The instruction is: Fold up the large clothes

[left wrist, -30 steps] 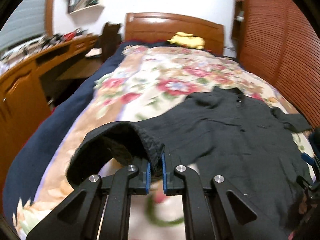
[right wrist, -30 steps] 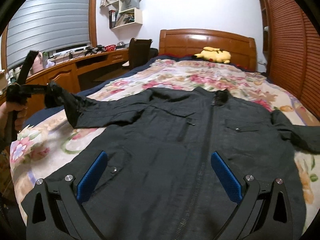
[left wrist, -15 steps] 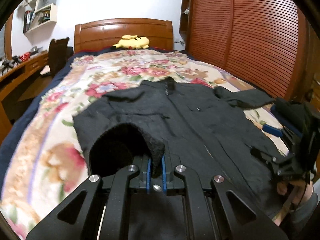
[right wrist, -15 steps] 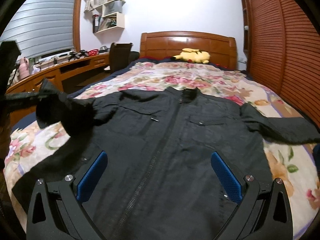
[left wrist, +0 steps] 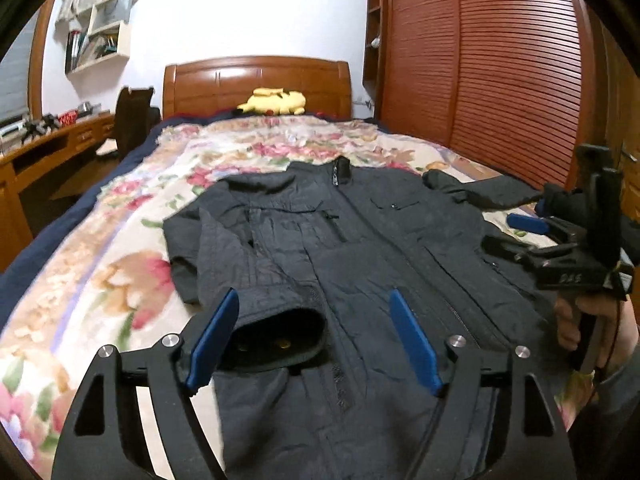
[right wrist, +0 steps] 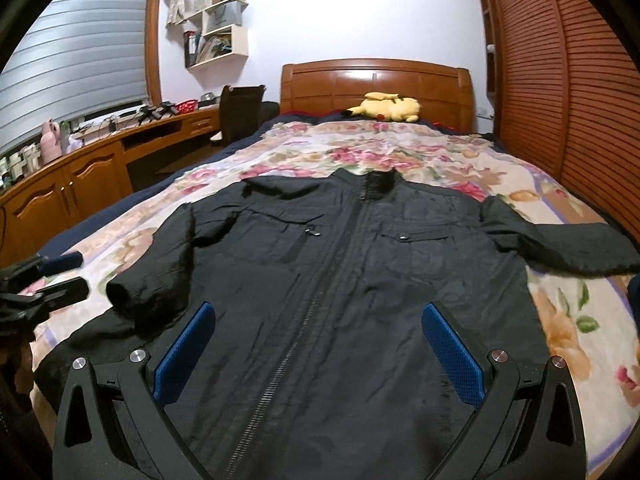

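Jacket (right wrist: pixel 340 280) lies flat on the bed (right wrist: pixel 560 320), mid-frame, left sleeve (left wrist: pixel 264 304) folded inward at lower left. Left gripper (left wrist: pixel 316 344) has just been opening, cuff loose between its jaws; right gripper (right wrist: pixel 320 356) is spread, empty. Next, the right sleeve (right wrist: pixel 560 248) should fold across likewise, smooth.

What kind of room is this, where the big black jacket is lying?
It looks like a bedroom. The jacket lies on a bed with a flowery cover and a wooden headboard. A yellow plush toy sits by the headboard, and a long wooden desk runs under the window.
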`<move>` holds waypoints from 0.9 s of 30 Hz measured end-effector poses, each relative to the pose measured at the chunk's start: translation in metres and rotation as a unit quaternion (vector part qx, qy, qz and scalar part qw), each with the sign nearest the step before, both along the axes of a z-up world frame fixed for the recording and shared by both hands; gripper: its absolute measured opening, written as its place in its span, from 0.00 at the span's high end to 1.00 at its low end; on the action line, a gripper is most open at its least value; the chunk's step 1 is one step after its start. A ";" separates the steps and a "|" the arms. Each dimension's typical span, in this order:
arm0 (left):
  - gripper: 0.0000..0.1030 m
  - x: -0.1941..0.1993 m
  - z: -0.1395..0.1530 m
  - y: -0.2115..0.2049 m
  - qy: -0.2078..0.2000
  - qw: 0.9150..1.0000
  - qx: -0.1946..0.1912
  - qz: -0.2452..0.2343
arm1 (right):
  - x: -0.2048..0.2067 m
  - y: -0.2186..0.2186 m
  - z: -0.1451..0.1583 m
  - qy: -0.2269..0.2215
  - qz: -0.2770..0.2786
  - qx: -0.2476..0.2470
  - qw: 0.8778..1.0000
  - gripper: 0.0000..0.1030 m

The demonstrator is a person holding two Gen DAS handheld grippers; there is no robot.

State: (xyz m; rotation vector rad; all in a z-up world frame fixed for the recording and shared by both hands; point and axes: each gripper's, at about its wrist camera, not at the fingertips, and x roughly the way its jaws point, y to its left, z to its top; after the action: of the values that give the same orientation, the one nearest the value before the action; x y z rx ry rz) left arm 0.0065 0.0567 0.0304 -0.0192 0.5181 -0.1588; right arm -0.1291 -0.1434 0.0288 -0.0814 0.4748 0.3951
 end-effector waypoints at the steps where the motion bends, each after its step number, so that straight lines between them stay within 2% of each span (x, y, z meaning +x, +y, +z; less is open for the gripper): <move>1: 0.23 -0.005 0.004 0.003 -0.005 1.000 -0.001 0.003 | -0.001 0.002 0.000 0.001 0.005 -0.001 1.000 0.00; 9: 0.23 -0.017 0.007 0.046 -0.012 0.999 0.013 0.036 | -0.011 0.047 0.009 0.005 0.054 -0.019 0.998 0.06; 12: 0.23 -0.017 0.004 0.062 -0.009 0.999 0.009 0.045 | -0.013 0.066 0.012 0.010 0.081 -0.018 0.996 0.12; 14: 0.23 -0.018 0.004 0.070 -0.011 0.999 0.005 0.048 | -0.009 0.077 0.012 0.017 0.101 -0.023 0.994 0.24; 17: 0.23 -0.020 0.002 0.080 -0.012 0.999 0.003 0.051 | 0.001 0.103 0.011 0.028 0.128 -0.043 0.990 0.36; 20: 0.23 -0.020 -0.003 0.090 -0.006 0.998 0.000 0.056 | 0.015 0.128 0.008 0.041 0.153 -0.066 0.985 0.44; 27: 0.23 -0.020 -0.012 0.102 0.002 0.998 -0.001 0.056 | 0.044 0.170 0.003 0.075 0.190 -0.120 0.972 0.49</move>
State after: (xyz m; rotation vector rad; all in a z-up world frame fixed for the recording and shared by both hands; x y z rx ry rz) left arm -0.0139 0.1591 0.0182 -0.0509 0.5191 -0.0509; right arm -0.0849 0.0265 0.0319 -0.3819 0.6586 0.7217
